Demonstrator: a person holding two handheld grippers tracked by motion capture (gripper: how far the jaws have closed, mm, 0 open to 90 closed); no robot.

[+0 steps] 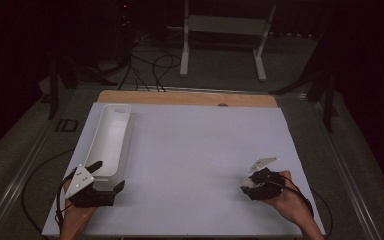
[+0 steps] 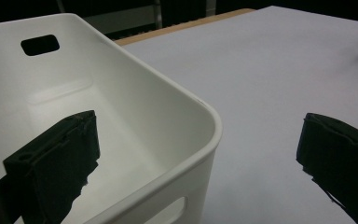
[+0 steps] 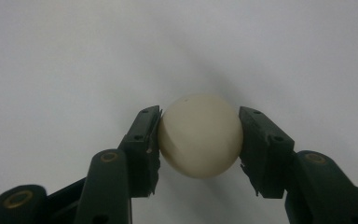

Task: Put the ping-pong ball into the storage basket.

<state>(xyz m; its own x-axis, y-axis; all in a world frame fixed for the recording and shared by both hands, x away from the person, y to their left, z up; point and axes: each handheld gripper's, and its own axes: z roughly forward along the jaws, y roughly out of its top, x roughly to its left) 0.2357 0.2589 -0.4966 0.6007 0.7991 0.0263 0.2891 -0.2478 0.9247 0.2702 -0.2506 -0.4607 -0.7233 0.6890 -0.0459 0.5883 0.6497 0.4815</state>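
Observation:
A long white bin point(image 1: 111, 136) lies along the left side of the white table sheet point(image 1: 200, 150). My left gripper point(image 1: 108, 175) is open at the bin's near end. In the left gripper view, one of its jaws is inside the bin point(image 2: 135, 116) and the other is outside over the sheet, so the left gripper point(image 2: 196, 122) straddles the near right corner wall. My right gripper point(image 1: 248, 188) rests low at the sheet's near right. In the right gripper view, the right gripper point(image 3: 200, 140) is shut on a cream ball point(image 3: 200, 133), held just over the sheet.
A wooden strip point(image 1: 187, 97) runs along the table's far edge. Beyond it stand a white frame point(image 1: 225, 30) and dark cables point(image 1: 150, 70) on the floor. Black cables trail from both grippers off the near edge.

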